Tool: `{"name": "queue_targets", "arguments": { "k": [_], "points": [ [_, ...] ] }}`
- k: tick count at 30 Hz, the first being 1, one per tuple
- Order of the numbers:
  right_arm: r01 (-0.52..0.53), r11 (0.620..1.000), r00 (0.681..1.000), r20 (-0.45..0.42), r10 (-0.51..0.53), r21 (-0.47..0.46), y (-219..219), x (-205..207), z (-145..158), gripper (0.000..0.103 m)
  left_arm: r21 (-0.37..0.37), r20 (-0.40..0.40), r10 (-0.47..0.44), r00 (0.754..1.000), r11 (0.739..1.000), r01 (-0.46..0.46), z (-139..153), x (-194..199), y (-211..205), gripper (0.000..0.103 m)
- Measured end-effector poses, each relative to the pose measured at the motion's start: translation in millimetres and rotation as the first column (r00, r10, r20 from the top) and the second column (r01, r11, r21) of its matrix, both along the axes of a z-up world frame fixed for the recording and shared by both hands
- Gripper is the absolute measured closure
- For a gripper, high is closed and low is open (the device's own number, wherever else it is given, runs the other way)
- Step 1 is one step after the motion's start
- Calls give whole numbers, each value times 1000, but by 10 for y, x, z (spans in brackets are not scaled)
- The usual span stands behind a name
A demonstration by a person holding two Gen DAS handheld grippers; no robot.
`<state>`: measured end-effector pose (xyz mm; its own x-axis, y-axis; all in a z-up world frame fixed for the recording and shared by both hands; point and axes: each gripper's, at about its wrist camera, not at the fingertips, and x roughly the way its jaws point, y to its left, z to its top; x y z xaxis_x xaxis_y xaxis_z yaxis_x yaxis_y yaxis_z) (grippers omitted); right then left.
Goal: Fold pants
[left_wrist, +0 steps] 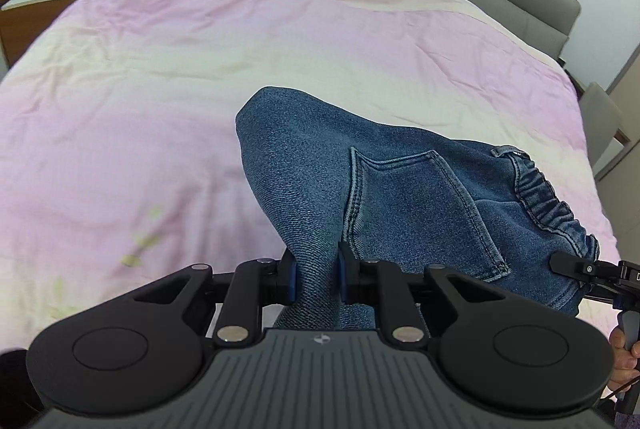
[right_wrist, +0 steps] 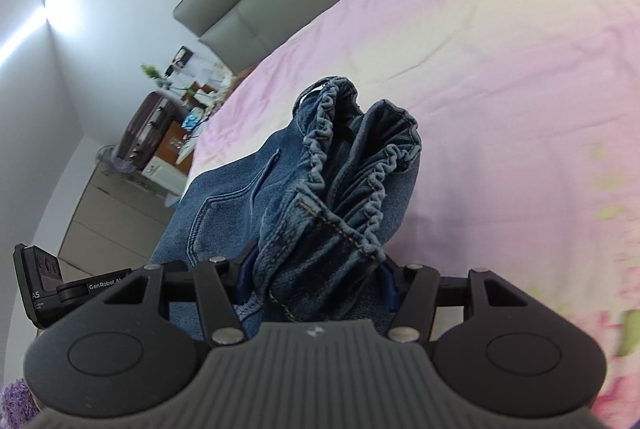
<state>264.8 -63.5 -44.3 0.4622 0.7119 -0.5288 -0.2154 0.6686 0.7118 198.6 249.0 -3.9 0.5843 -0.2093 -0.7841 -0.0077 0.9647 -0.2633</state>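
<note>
**Both tools clamped on the jeans, garment lifted over the bed**

Left tool: pads closed on a bunched fold of the pants, denim pinched into a narrow neck between them. From my left view the back pocket faces up and the elastic waistband runs off to the right, toward my right tool.

Right tool: closed on the waistband end. Ruffled elastic and a belt loop sit just ahead of the pads, several layers gathered in the grip.

Pants hang between the two tools above the pink duvet, already doubled into a short bundle. Can't tell whether the far end touches the bed.

Handling, my read:
- Soft stretch denim, limp, some weight. It sags between grips and won't hold a crease unaided.
- Not slippery, not fragile. Textured weave bites well on the pads.
- The elastic waist bunches, so a grip there is thick and uneven, and inner layers could slide out under tension.
- Best holds: waistband corners or side seams, where stitching stiffens the cloth. Mid-panel pinches like my left one just cone the fabric up.
- The duvet is soft and wrinkly, so dragging the denim across it will likely pull the cover along. Lay it down, don't slide.
</note>
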Motion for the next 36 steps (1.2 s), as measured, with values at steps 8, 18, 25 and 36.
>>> {"name": "queue_targets", "arguments": {
  "k": [8, 18, 25, 36],
  "points": [
    [-44, 999, 999, -16, 44, 15, 1026, 92, -308, 49, 39, -19, 29, 999, 999, -28, -268, 234, 756, 83],
    [-106, 986, 992, -75, 97, -130, 1535, 186, -959, 48, -1, -99, -8, 995, 1000, 8, -1282, 315, 1279, 80],
    [-70, 989, 987, -154, 49, -134, 1368, 163, -1421, 47, 11, -92, -36, 995, 999, 37, -1488, 337, 1313, 68],
    [-69, 965, 993, -114, 41, -253, 1419, 100, -1208, 30, 166, -130, 65, 989, 985, -43, -1180, 92, 1276, 43]
  ]
}}
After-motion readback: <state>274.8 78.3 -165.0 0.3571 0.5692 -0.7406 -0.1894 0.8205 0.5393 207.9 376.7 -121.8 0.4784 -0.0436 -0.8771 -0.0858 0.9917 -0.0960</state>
